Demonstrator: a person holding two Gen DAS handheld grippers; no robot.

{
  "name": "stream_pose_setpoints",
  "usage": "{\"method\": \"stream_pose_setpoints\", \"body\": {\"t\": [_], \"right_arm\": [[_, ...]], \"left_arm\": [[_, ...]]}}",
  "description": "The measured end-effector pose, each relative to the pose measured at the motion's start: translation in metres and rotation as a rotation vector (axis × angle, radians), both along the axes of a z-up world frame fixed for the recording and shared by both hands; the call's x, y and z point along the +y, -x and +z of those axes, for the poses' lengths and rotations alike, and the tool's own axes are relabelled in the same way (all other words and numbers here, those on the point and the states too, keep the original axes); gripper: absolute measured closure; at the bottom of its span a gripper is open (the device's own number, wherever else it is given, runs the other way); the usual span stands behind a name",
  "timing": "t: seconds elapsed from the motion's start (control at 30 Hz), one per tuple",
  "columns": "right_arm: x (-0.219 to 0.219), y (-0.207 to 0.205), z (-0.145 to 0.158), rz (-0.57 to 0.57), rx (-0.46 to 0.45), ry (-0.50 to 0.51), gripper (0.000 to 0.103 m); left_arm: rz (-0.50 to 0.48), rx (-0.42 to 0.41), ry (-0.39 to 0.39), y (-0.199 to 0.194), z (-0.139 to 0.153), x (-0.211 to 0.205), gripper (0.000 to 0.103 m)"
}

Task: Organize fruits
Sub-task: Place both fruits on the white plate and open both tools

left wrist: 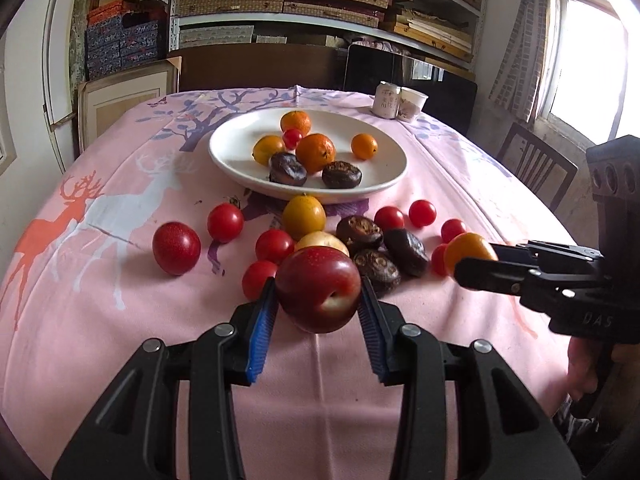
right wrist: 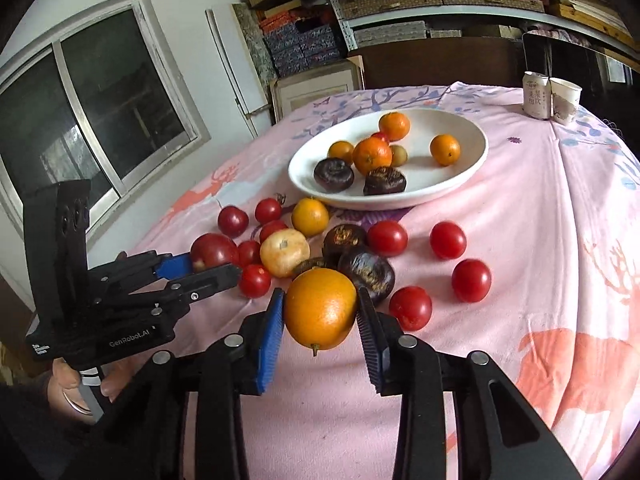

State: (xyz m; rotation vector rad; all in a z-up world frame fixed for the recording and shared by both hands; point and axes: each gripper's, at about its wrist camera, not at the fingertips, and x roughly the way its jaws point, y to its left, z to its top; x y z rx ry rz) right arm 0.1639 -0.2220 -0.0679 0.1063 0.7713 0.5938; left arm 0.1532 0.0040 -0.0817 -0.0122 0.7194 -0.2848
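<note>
My left gripper (left wrist: 319, 294) is shut on a dark red plum (left wrist: 318, 290), held just above the pink cloth; it also shows in the right wrist view (right wrist: 214, 254). My right gripper (right wrist: 321, 308) is shut on an orange (right wrist: 320, 309), seen from the side in the left wrist view (left wrist: 469, 252). A white plate (left wrist: 384, 144) further back holds several oranges, a small tomato and two dark water chestnuts. Loose fruit lies between the plate and the grippers: red tomatoes (left wrist: 225, 223), a yellow-orange fruit (left wrist: 304, 216), a pale onion-like fruit (right wrist: 285, 253) and dark chestnuts (left wrist: 359, 230).
A can (left wrist: 385, 100) and a paper cup (left wrist: 412, 103) stand at the table's far right edge. A wooden chair (left wrist: 536, 164) is at the right side. Shelves of boxes fill the back wall. A red plum (left wrist: 176, 247) lies apart at the left.
</note>
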Motion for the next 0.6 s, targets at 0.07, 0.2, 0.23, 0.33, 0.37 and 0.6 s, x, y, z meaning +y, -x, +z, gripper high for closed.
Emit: {"method": "stream_pose_setpoints", "body": {"t": [0.07,0.2,0.23,0.33,0.37,0.6], "right_arm": [[-0.004,-0.013,0.014,-0.027,-0.023,0.015,0.067],[-0.009,-0.057,0.037,-0.087,-0.035,0.008,0.067],[-0.009,-0.070,0.040,-0.101,-0.031,0.004,0.067],[-0.011,-0.111,0.038,-0.141,0.012,-0.016,0.067],[-0.010,-0.123,0.035,-0.151,0.026,-0.015,0.067],[-0.014,-0.150,0.021,-0.200,0.047,-0.044,0.051]], "left_arm": [[0.002,-0.019,-0.003,-0.012,0.014,0.003,0.064],[-0.002,-0.038,-0.025,-0.056,0.037,-0.001,0.064],[-0.002,-0.034,-0.030,-0.070,0.040,-0.003,0.064],[0.010,0.015,-0.010,-0.120,0.042,-0.004,0.064],[0.018,0.036,-0.006,-0.136,0.040,-0.004,0.064],[0.078,0.074,-0.018,-0.186,0.034,0.000,0.031]]}}
